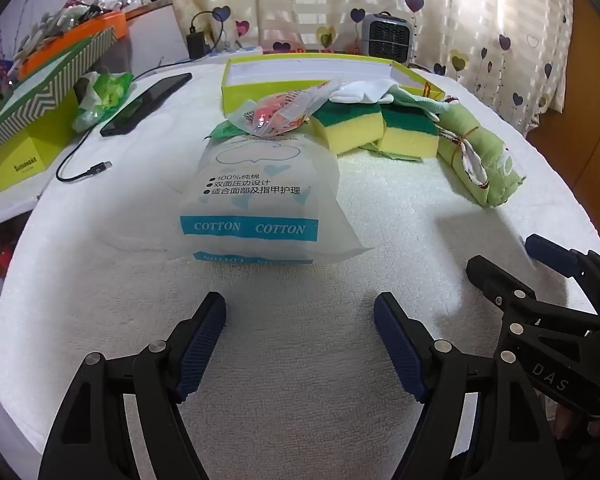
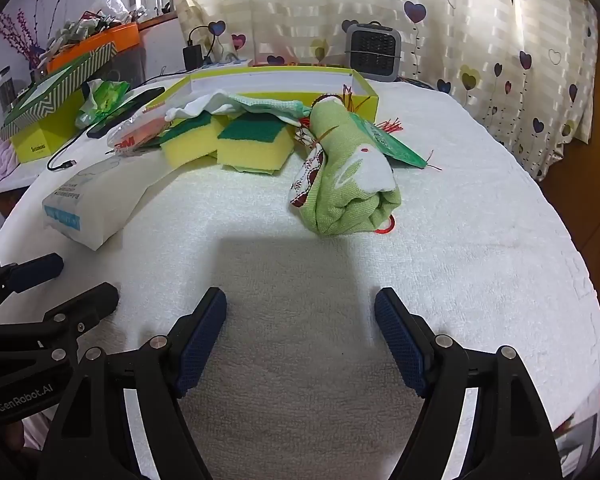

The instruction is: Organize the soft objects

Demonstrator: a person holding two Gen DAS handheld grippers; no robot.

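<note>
Left wrist view: cotton pad pack (image 1: 256,196) lies on the white towel (image 1: 300,360) just ahead of the wide-open, empty left gripper (image 1: 300,340).
Its long axis runs away from the camera toward the yellow-green box (image 1: 236,84). Right wrist view alone shows the rolled green cloth's (image 2: 348,172) folded end facing the spread, empty right gripper (image 2: 300,336), with two sponges (image 2: 228,140) beside it.

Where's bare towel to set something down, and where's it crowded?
Free: the near towel between both open grippers and the row of items, and the stretch right of the green cloth roll. Crowded: cotton pack, sponges and roll lie packed against the yellow box.
</note>
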